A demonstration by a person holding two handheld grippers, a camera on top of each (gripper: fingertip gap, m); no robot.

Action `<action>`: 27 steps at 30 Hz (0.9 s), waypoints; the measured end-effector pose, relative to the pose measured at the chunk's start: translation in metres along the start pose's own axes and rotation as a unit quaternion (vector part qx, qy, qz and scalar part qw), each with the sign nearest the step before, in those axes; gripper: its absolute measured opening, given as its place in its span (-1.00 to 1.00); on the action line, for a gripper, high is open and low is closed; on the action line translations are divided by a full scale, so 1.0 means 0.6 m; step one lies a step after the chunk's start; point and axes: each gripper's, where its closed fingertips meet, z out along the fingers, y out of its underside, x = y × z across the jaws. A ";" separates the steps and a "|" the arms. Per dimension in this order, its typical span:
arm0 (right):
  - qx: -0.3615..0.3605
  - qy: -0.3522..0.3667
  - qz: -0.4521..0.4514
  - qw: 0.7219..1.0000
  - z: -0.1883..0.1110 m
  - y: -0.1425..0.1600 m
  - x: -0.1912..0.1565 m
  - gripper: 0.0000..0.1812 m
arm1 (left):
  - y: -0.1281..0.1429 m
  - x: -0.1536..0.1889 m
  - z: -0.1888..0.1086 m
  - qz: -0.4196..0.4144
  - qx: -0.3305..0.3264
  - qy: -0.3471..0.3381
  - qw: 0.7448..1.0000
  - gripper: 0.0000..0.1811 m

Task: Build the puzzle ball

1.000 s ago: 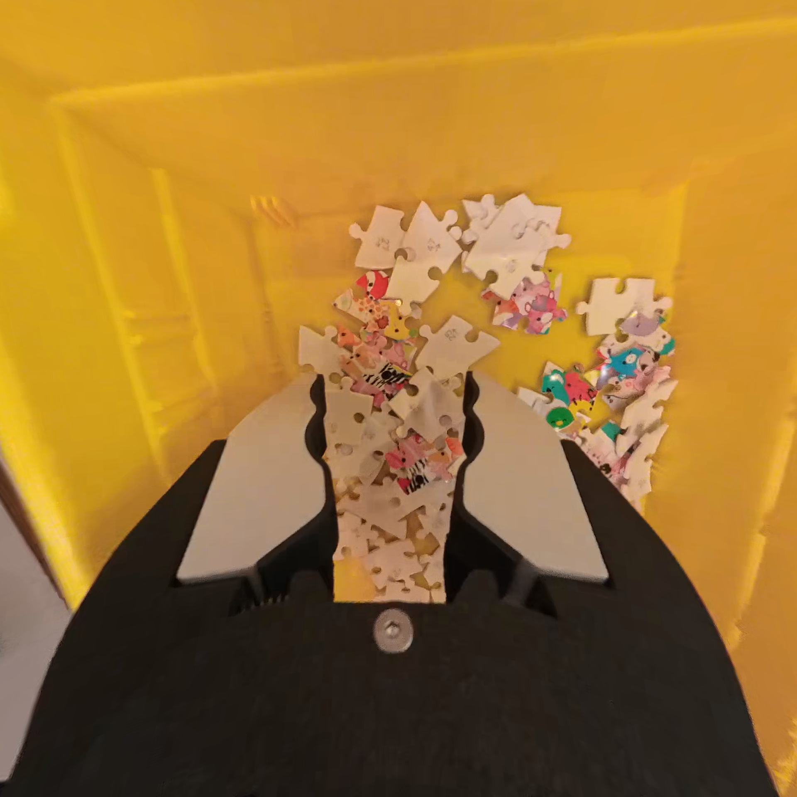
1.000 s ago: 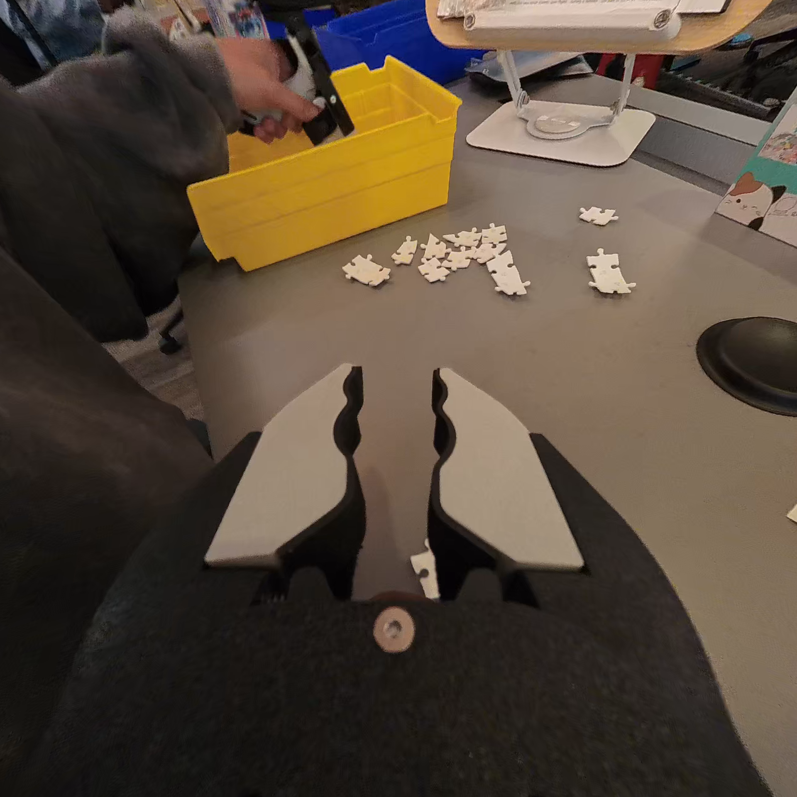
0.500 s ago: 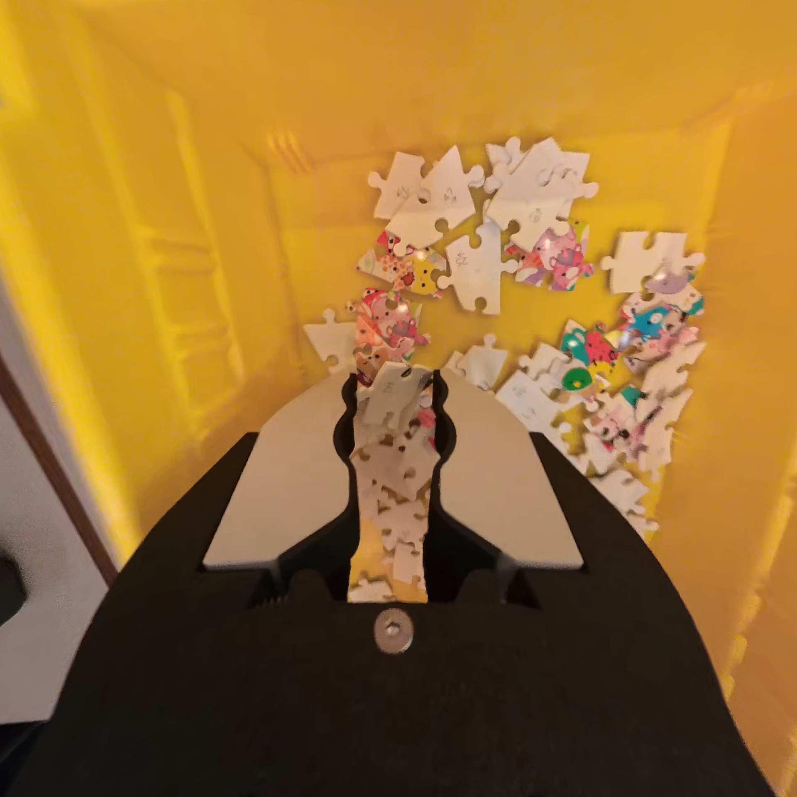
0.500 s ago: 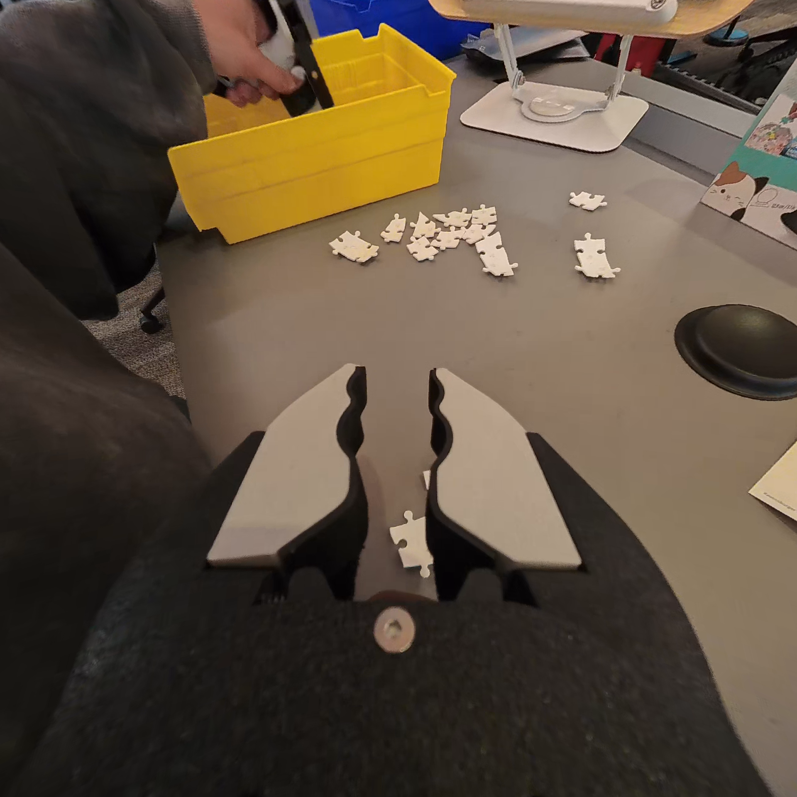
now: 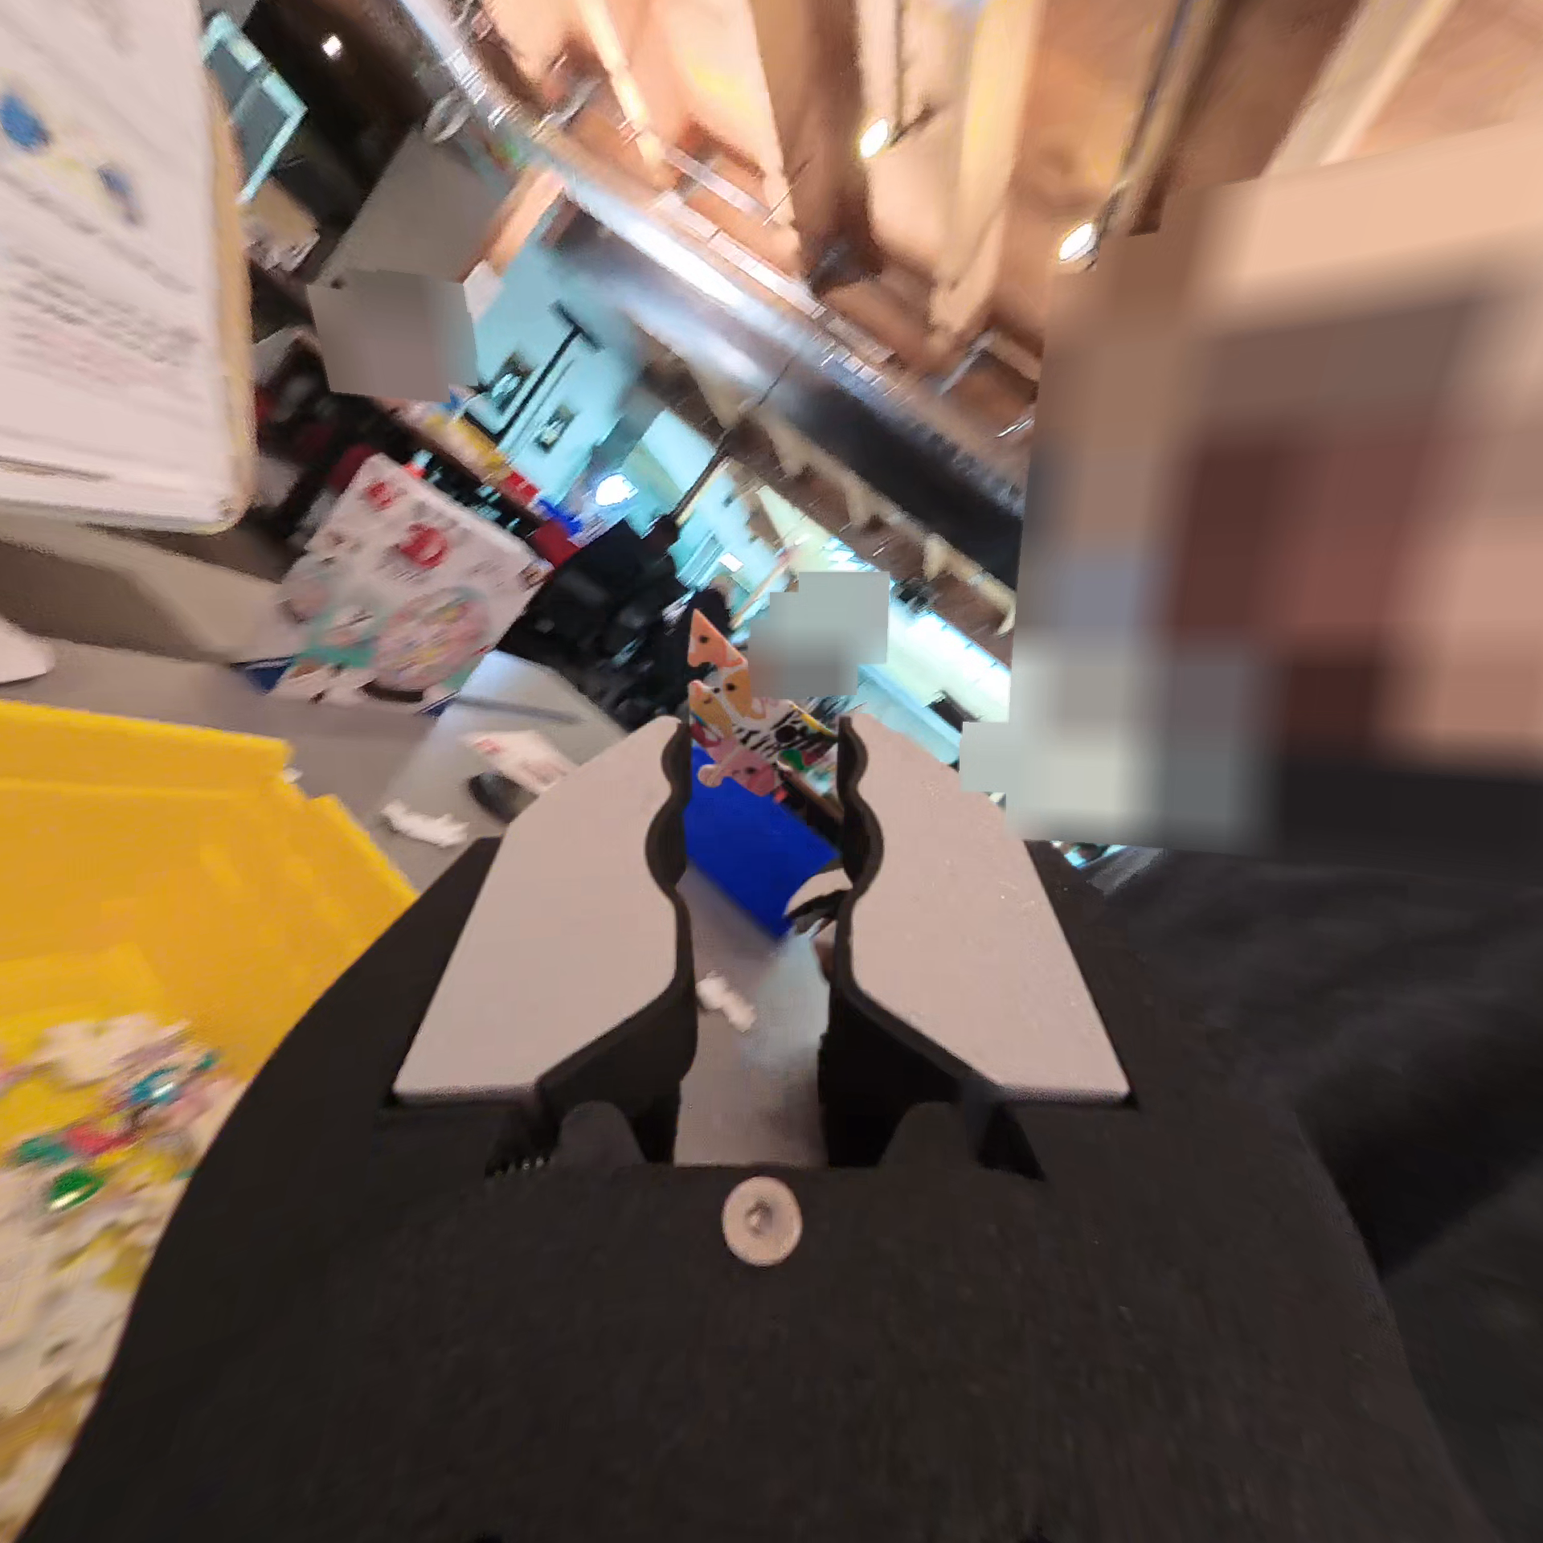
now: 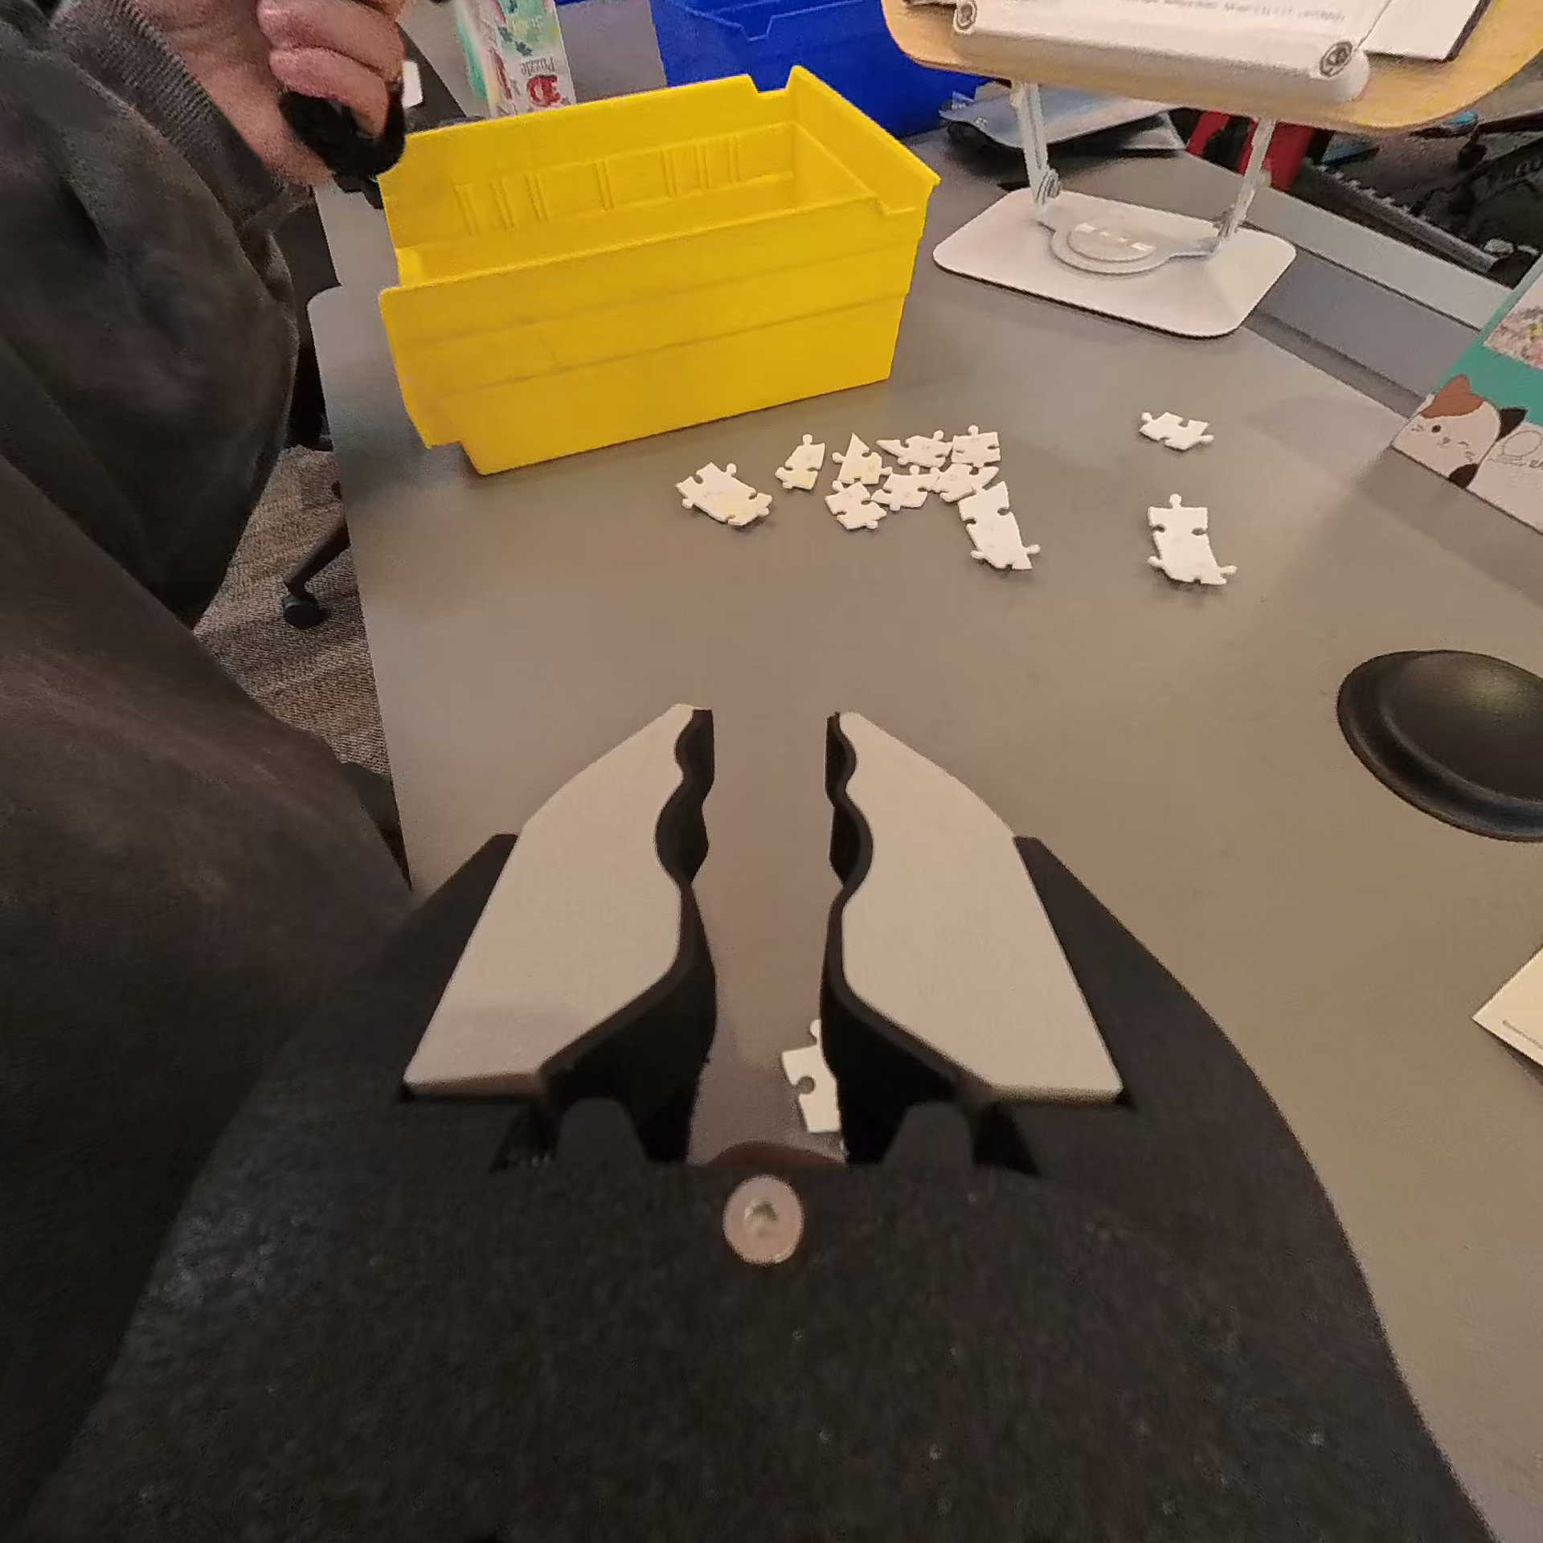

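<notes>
My left gripper (image 5: 764,735) is shut on a colourful puzzle piece (image 5: 735,718) held between its tips, lifted up and clear of the yellow bin (image 5: 167,835). Several more pieces (image 5: 92,1169) lie blurred in the bin. In the right wrist view the yellow bin (image 6: 651,334) stands at the table's far left, with a hand on the left gripper (image 6: 351,142) above its corner. Several white face-down pieces (image 6: 902,484) lie in front of it. My right gripper (image 6: 768,726) is open and empty, low over the grey table (image 6: 1085,793), with one white piece (image 6: 814,1077) beneath it.
A black round dome (image 6: 1461,743) sits at the right. A white stand (image 6: 1119,259) holding a board, a blue bin (image 6: 793,33) and a puzzle box (image 6: 1494,417) line the back and right. A dark sleeve (image 6: 125,417) fills the left. The table edge runs along the left.
My left gripper closed on a colourful piece inside the bin, then lifted out and tilted up toward the room. The right gripper stayed open and shifted only slightly.
</notes>
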 end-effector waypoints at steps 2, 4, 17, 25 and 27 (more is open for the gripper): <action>0.004 -0.001 -0.002 1.000 0.000 -0.005 -0.003 -0.72 | -0.002 0.023 -0.005 -0.011 0.025 0.036 0.999 -0.64; 0.009 -0.003 -0.003 1.000 -0.001 -0.010 -0.007 -0.72 | -0.003 0.041 -0.008 -0.020 0.043 0.064 0.997 -0.64; 0.013 -0.018 -0.016 1.000 0.003 -0.025 -0.029 -0.72 | 0.032 0.084 -0.005 -0.021 0.017 0.055 0.998 -0.64; 0.029 -0.085 -0.044 0.995 0.022 -0.079 -0.060 -0.73 | 0.213 0.156 0.065 -0.100 -0.135 0.102 0.980 -0.64; 0.038 -0.136 -0.044 0.989 0.026 -0.102 -0.084 -0.72 | 0.277 0.174 0.092 -0.133 -0.177 0.126 0.967 -0.63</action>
